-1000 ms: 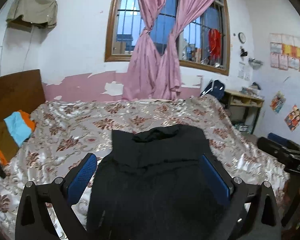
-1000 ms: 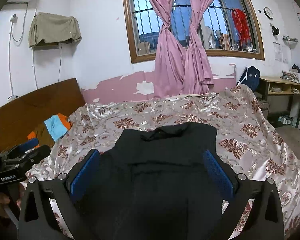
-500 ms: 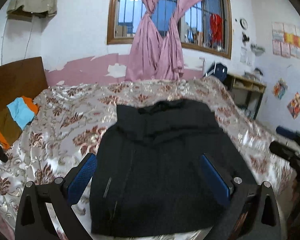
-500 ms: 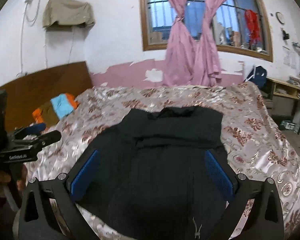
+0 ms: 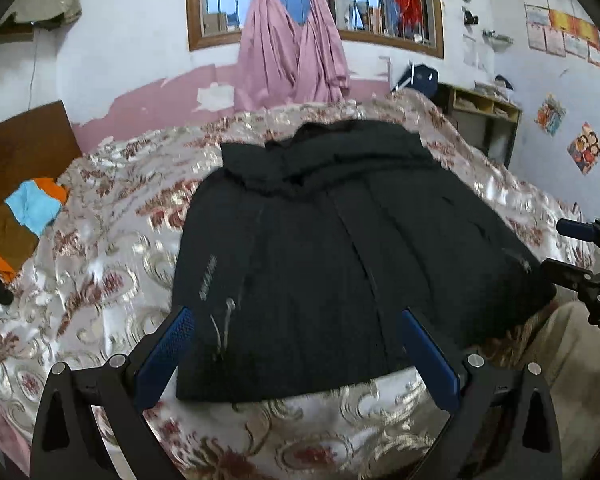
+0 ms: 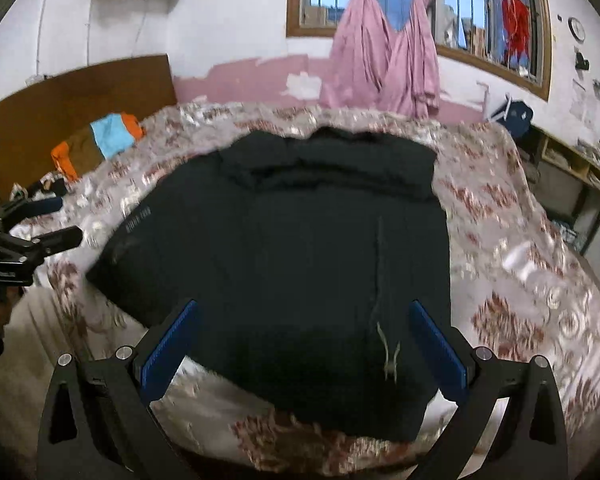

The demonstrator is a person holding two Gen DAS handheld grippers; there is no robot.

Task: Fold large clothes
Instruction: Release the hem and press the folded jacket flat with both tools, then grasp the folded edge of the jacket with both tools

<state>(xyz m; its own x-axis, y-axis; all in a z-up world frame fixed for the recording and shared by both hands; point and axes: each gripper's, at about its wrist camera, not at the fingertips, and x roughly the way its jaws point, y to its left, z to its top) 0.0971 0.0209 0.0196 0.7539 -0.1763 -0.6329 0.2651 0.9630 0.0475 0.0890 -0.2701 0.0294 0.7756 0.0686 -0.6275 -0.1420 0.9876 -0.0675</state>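
Observation:
A large black jacket (image 5: 324, 248) lies spread flat on the bed, collar toward the window, hem toward me. It also shows in the right wrist view (image 6: 300, 256). My left gripper (image 5: 296, 336) is open and empty, hovering over the jacket's near hem at its left half. My right gripper (image 6: 304, 336) is open and empty above the hem on the right half, near a zipper pull (image 6: 388, 354). The right gripper also shows at the edge of the left wrist view (image 5: 588, 264), and the left one in the right wrist view (image 6: 24, 244).
The bed wears a shiny floral cover (image 5: 100, 264). Folded orange, blue and brown clothes (image 5: 20, 224) lie by the wooden headboard (image 6: 80, 92). A wooden shelf (image 5: 488, 116) stands right of the bed under a window with pink curtains (image 5: 292, 40).
Both grippers have tilted down and pulled back toward the near bed edge, so the jacket's hem and the bed's front edge have come into view. Both stay open.

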